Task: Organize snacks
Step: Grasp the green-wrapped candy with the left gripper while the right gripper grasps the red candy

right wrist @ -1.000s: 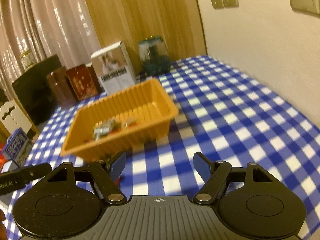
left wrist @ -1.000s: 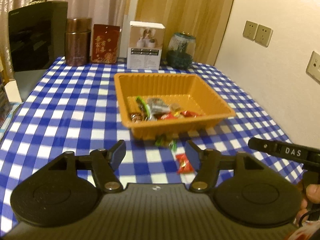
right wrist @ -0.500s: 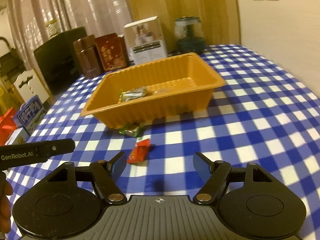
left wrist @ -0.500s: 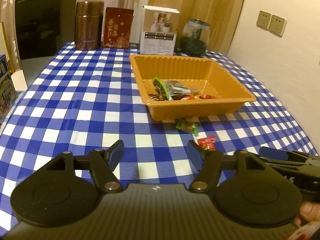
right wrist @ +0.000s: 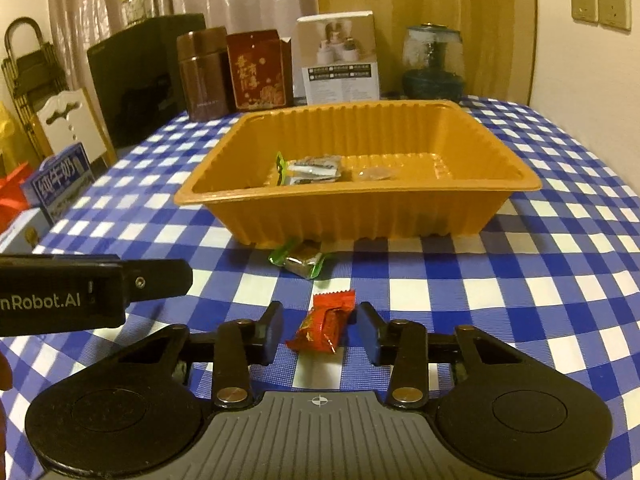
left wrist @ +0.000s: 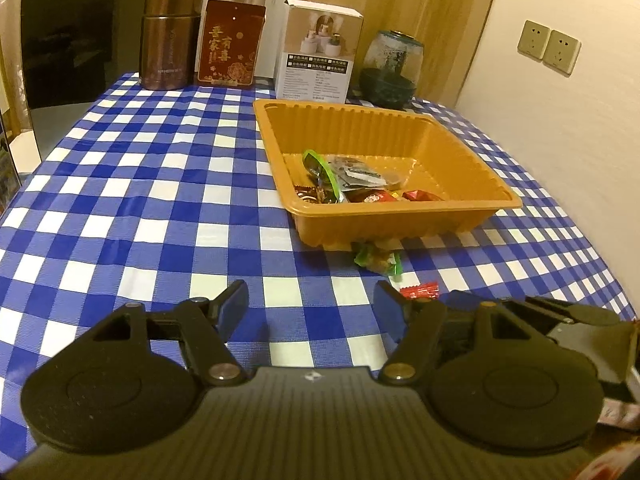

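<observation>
Since half a second ago the right tool (right wrist: pixel 319 332) has closed in on the red snack packet (right wrist: pixel 325 323), which now lies between its parted fingers, both clear of the wrapper; earlier it lay ahead of them. The left tool (left wrist: pixel 311 295) hangs open over the counter (left wrist: pixel 160 208) as before, nothing between its fingers.

The counter wears a blue-and-white checked cloth. Along its far edge, left to right, stand one black appliance (left wrist: pixel 76 40), one brown canister (left wrist: pixel 170 40), one red box (left wrist: pixel 230 42), one white carton (left wrist: pixel 320 54) and one glass jar (left wrist: pixel 394 68). A curtain and a wood panel rise behind them, and the cream wall on the right carries two sockets (left wrist: pixel 548 46).

One orange tray (right wrist: pixel 360 208) sits mid-counter with several wrapped snacks (left wrist: pixel 356 182) heaped near its front. One green snack packet (right wrist: pixel 300 258) lies against the tray's near wall, the red one just this side of it.
</observation>
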